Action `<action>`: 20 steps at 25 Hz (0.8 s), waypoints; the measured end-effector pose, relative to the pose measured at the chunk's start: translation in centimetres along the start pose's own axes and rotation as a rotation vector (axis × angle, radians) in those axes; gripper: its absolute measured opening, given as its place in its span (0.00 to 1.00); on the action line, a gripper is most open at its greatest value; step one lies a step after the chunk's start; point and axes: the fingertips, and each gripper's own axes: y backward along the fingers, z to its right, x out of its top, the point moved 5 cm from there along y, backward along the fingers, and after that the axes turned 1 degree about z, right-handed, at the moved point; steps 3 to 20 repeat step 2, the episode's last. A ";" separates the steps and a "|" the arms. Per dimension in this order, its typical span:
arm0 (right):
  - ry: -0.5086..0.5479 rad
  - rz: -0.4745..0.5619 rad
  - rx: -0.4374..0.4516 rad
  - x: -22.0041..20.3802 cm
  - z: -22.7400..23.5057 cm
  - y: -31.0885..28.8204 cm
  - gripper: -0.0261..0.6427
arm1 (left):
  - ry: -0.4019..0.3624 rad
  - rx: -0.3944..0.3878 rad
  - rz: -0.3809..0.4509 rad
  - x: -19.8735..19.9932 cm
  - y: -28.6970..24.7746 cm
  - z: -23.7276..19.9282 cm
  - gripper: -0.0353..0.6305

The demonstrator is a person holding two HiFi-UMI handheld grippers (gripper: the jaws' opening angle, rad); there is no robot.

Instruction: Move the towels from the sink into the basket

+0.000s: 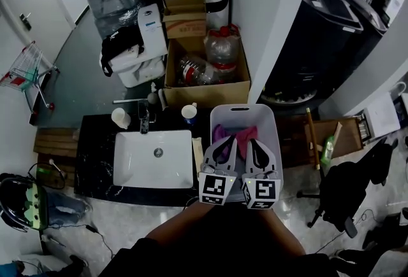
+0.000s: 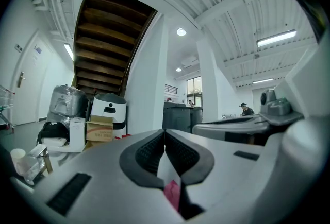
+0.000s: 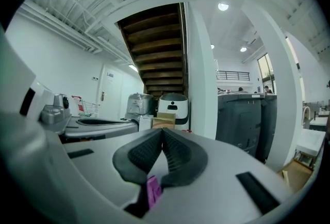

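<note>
In the head view, the white sink [image 1: 153,158] shows a bare white bowl with only its drain. To its right stands the white basket [image 1: 243,113], with pink and purple towels [image 1: 239,136] inside. Both grippers hang side by side over the basket. My left gripper [image 1: 224,143] is shut with its pads touching at the tips and nothing between them [image 2: 164,133]; a pink towel [image 2: 172,193] shows below it. My right gripper [image 1: 255,143] is likewise shut and holds nothing [image 3: 162,131], with a strip of purple towel [image 3: 152,190] beneath its jaws.
The sink sits in a dark counter [image 1: 95,158] with a faucet [image 1: 143,120] and two paper cups [image 1: 121,118] behind it. A cardboard box [image 1: 205,88] of plastic bottles stands beyond the basket. A black office chair [image 1: 344,188] is at the right.
</note>
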 end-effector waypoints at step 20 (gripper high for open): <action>-0.001 -0.003 0.002 0.0 -0.4 0.3 0.07 | 0.005 0.002 -0.002 -0.1 0.7 -0.1 0.07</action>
